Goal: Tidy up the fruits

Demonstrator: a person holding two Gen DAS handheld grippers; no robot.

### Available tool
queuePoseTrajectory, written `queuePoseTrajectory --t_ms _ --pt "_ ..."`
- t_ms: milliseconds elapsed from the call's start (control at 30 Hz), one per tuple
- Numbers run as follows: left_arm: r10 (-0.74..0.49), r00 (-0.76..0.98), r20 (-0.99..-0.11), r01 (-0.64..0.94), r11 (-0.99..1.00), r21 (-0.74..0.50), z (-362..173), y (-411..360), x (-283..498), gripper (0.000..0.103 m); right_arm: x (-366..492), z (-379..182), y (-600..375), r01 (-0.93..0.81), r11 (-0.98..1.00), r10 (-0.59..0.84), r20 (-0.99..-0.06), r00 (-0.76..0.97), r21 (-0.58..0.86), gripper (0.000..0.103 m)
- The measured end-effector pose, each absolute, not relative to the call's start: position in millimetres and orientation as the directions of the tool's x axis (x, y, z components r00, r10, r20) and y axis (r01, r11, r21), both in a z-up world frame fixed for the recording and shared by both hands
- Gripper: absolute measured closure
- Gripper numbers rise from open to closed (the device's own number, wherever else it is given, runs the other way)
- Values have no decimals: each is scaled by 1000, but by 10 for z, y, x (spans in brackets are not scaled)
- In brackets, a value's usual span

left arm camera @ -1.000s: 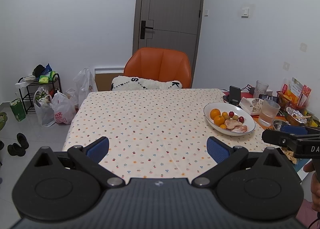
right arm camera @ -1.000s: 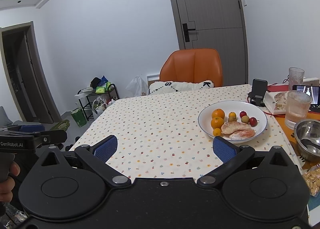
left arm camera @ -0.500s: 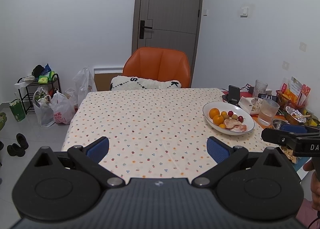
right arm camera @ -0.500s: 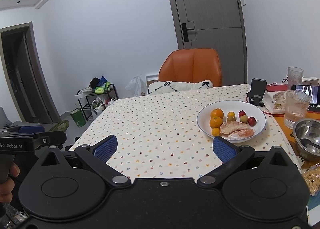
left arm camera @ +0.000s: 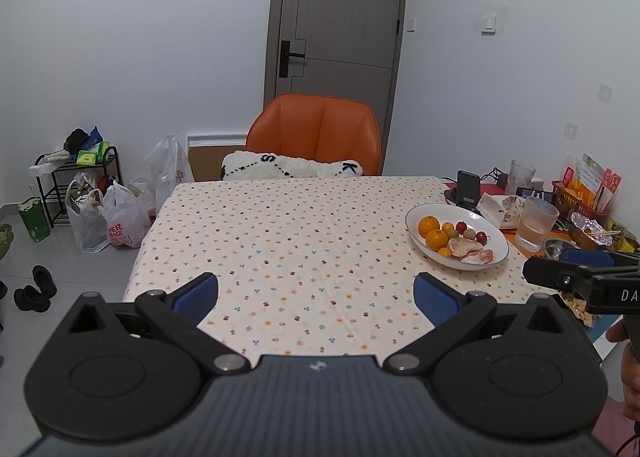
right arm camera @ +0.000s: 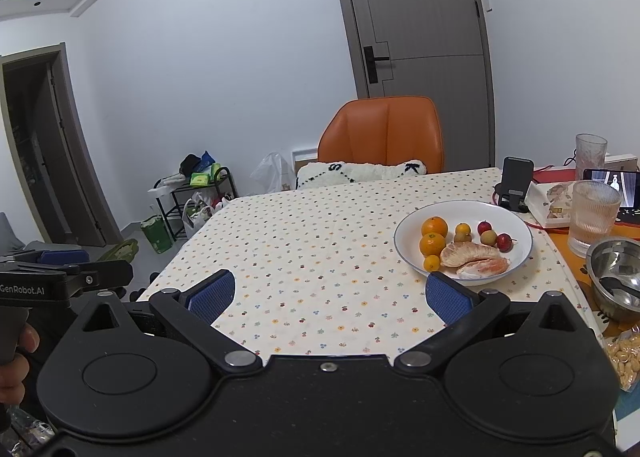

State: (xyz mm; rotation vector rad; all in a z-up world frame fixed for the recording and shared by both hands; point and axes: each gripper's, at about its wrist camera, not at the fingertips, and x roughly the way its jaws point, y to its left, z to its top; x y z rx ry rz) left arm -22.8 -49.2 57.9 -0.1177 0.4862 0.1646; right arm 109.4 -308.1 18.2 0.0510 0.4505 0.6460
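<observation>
A white plate [right arm camera: 516,219] [left arm camera: 424,213] sits at the right of the flowered tablecloth [left arm camera: 288,233]. It holds oranges [right arm camera: 433,243] [left arm camera: 436,238], small red and yellow-green fruits [right arm camera: 489,237] [left arm camera: 469,234] and peeled pomelo segments [right arm camera: 472,255] [left arm camera: 464,246]. My left gripper [left arm camera: 316,295] hangs open over the near edge of the table, well left of the plate, with nothing between its blue pads. My right gripper [right arm camera: 326,295] is also open and empty, its right pad just short of the plate's near rim.
An orange chair [left arm camera: 314,135] with a white cushion stands at the far side. Right of the plate are a ribbed glass [right arm camera: 592,217], a steel bowl [right arm camera: 616,277], a phone stand [right arm camera: 516,181], snack packets and a basket. Bags and a rack sit on the floor at left.
Both views have shifted only slightly; the plate sits a touch further left in the right wrist view. Both grippers stay open.
</observation>
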Motion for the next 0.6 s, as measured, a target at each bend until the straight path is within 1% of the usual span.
queuePoseTrajectory --t_ms 600 --pt "123 872 -474 -178 982 -71 564 -511 -228 0 1086 170 -3088 -569 800 592 -391 704 188 0"
